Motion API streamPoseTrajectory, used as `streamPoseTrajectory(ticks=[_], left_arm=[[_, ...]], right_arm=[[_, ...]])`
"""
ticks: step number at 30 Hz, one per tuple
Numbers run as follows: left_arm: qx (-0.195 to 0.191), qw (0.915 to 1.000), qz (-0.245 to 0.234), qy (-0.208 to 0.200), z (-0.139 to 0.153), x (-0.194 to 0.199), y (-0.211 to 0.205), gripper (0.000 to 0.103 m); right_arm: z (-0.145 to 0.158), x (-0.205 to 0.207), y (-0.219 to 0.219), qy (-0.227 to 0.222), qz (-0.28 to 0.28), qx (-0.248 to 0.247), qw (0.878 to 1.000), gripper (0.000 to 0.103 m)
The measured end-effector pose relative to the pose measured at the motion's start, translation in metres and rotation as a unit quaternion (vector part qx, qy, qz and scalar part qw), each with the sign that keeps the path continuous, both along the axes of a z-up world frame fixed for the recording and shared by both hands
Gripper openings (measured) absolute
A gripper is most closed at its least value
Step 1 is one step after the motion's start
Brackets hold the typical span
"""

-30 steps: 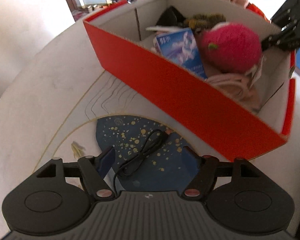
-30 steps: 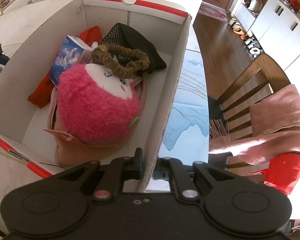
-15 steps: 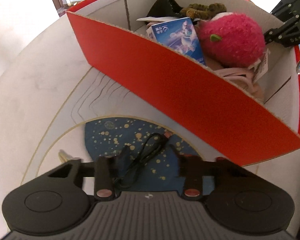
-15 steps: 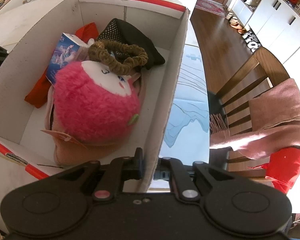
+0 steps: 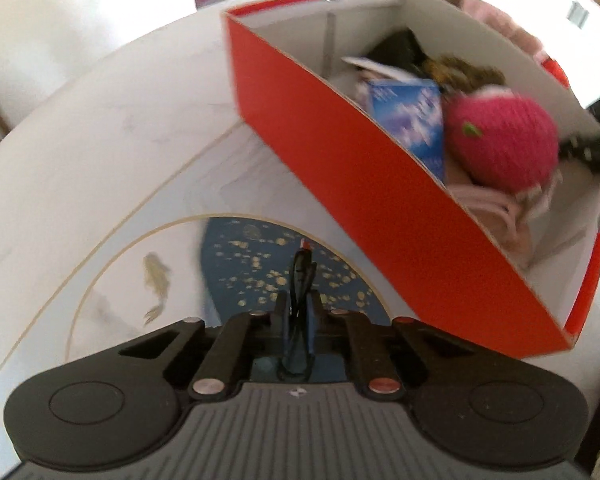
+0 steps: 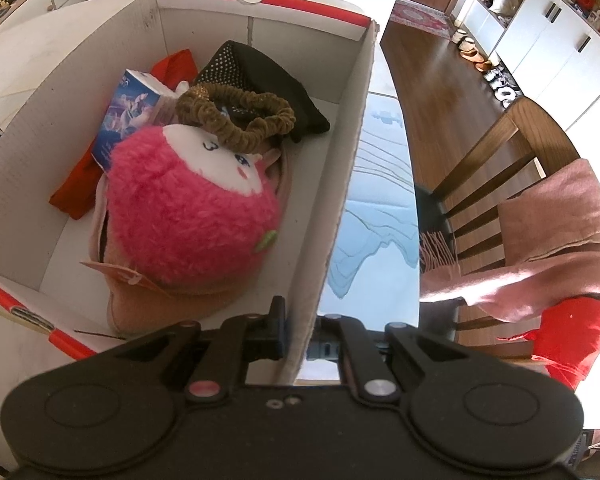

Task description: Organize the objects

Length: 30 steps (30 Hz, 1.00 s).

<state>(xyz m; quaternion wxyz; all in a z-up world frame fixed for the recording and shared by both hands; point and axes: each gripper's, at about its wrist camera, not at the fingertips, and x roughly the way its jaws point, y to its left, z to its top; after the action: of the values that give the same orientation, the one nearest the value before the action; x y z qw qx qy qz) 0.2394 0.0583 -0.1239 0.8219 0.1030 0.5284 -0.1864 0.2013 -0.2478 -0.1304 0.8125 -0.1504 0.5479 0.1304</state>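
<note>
A red cardboard box with white inside walls stands on the round table. It holds a pink plush toy, a blue packet, a brown scrunchie, a black cloth and red cloth. My left gripper is shut on a thin black cable, held just above the blue speckled mat. My right gripper is shut on the box's right wall.
The table top is white with a gold-lined pattern. A wooden chair draped with a pink scarf stands right of the table. White cabinets line the far wall.
My left gripper closed on the black cable and lifted it off the mat. The left view swung left and blurred. My right gripper kept its hold on the box wall.
</note>
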Motion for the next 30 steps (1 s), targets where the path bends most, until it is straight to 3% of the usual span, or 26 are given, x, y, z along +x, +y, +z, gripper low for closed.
streamPoseTrajectory(ticks=[5,13,23,30], left_arm=[[-0.049,0.9955,0.08,-0.003,0.018,-0.006,0.021,0.005],[-0.099,0.9834,0.149,-0.031,0.053,-0.033,0.04,0.003],[-0.116,0.9754,0.157,-0.102,0.126,-0.058,0.044,0.001],[-0.109,0.9772,0.145,-0.11,0.136,-0.057,0.039,0.002]], right_arm=[[0.0,-0.001,0.0,-0.004,0.003,0.002,1.0,0.006],[0.0,-0.001,0.0,-0.009,0.01,0.005,1.0,0.007],[-0.001,0.0,0.0,-0.012,0.018,0.004,1.0,0.007],[-0.001,0.0,-0.001,-0.014,0.021,0.005,1.0,0.007]])
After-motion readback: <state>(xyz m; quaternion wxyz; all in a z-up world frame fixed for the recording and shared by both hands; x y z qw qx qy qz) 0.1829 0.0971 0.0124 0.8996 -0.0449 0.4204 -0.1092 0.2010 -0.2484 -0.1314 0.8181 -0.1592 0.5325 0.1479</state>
